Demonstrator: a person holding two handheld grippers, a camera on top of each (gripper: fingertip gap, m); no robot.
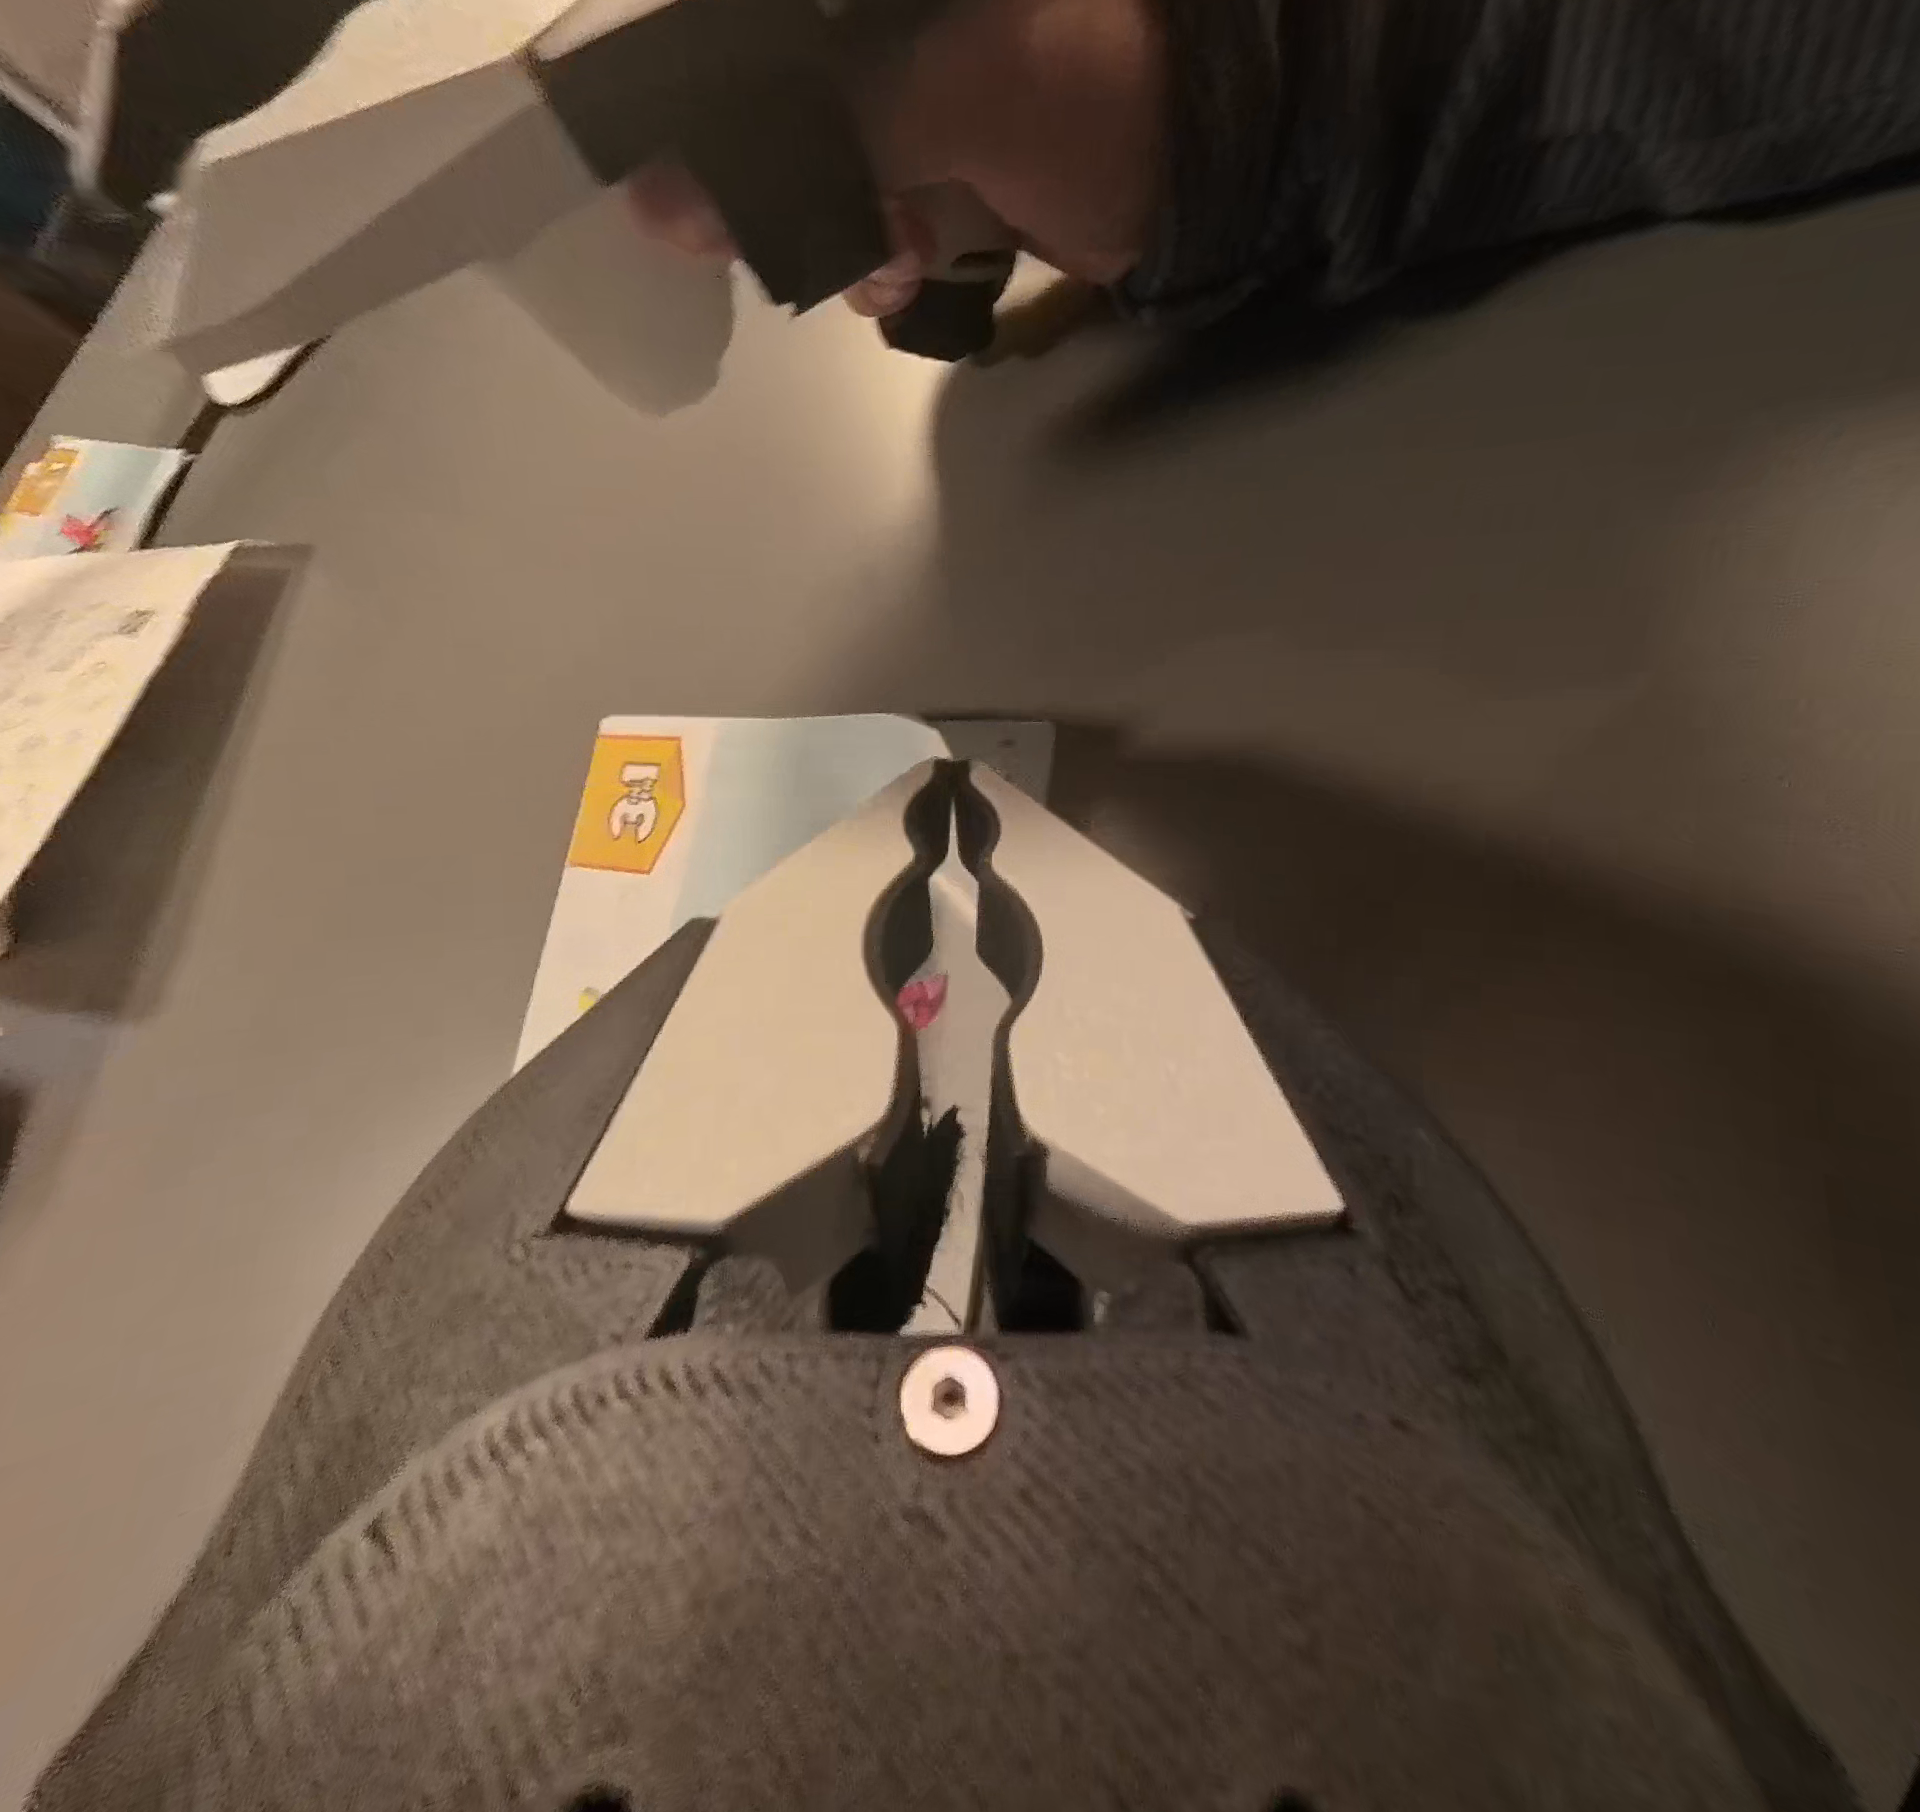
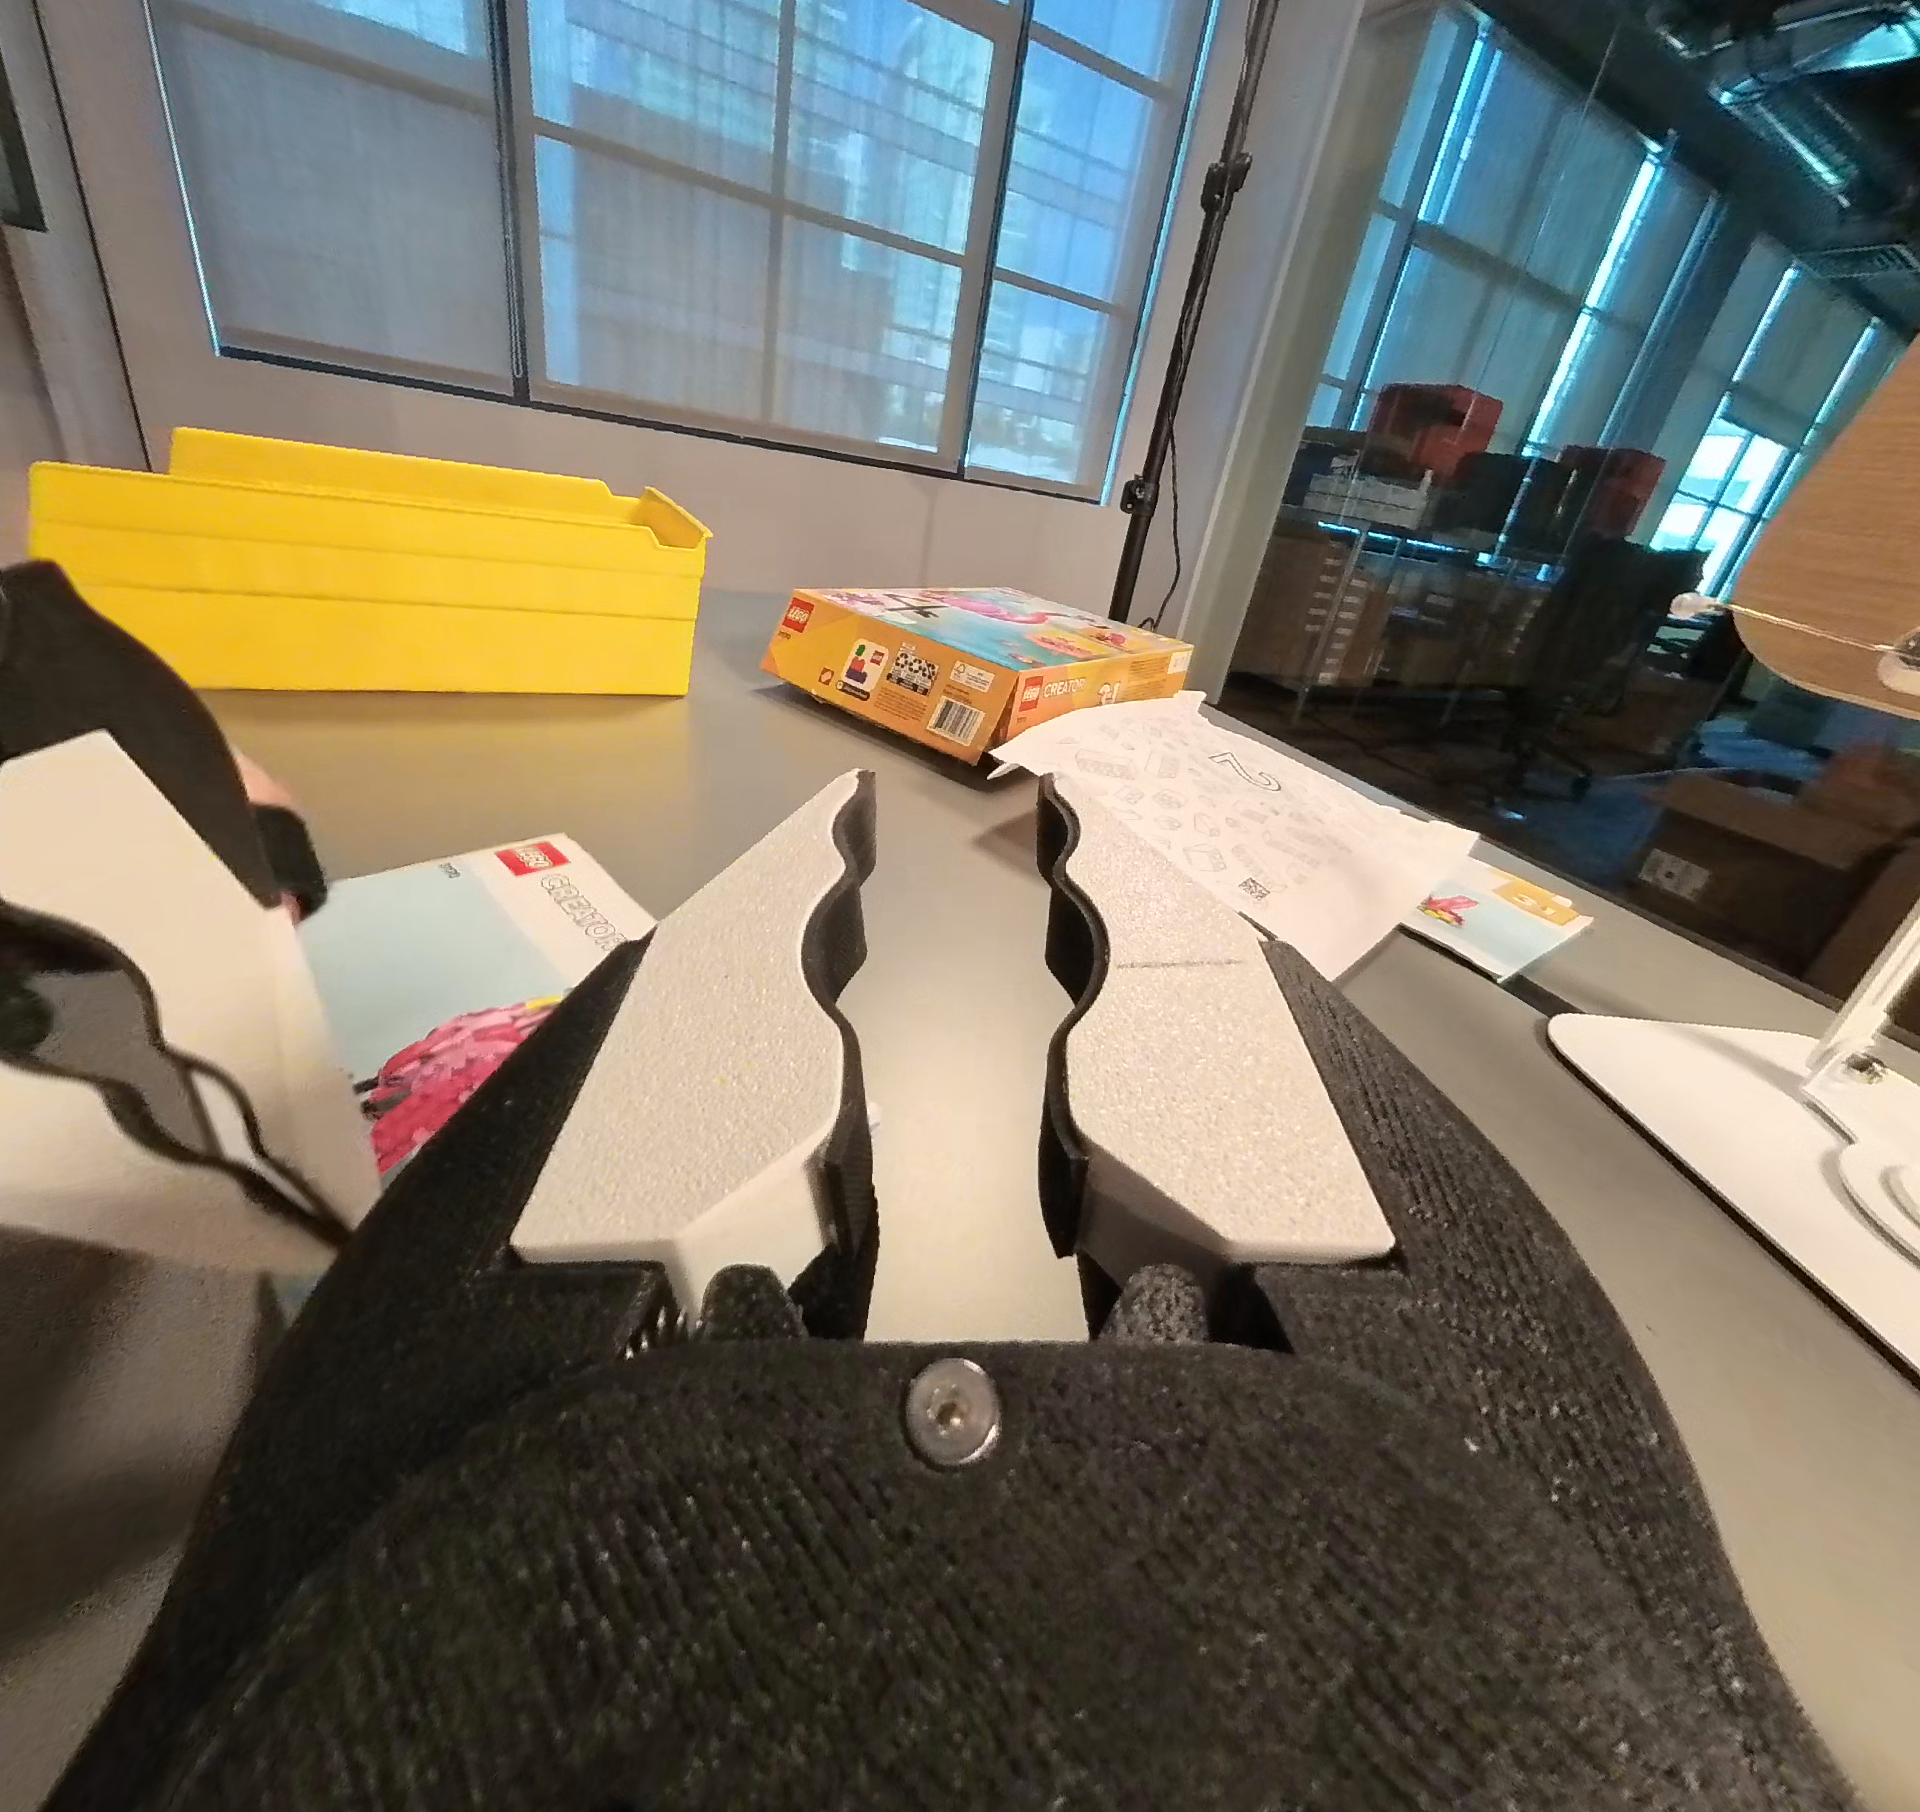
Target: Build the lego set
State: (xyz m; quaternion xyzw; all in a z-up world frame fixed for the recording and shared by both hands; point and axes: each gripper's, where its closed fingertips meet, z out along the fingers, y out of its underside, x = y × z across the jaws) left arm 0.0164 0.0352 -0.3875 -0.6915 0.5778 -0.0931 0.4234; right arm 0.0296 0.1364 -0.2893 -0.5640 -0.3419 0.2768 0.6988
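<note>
My left gripper [image 1: 954, 770] is shut on a page [image 1: 958, 1066] of the instruction booklet [image 1: 665, 827], which lies on the grey table [image 1: 1143, 567]. The thin sheet runs up between the two pressed pads and curls at the fingertips. The same booklet [image 2: 468, 931], with a pink model on its cover, shows at the left in the right wrist view, under the left gripper [image 2: 156, 931]. My right gripper [image 2: 956, 796] is open and empty above the table [image 2: 623, 775]. It also shows at the top of the left wrist view [image 1: 468, 152], held by a hand.
Stacked yellow bins [image 2: 364, 578] stand at the back left. The orange set box [image 2: 966, 661] lies behind a torn white paper bag [image 2: 1247, 817]. A second small booklet [image 2: 1496, 910] and a white stand base [image 2: 1714, 1087] are at the right. A person's sleeve [image 1: 1507, 48] is above.
</note>
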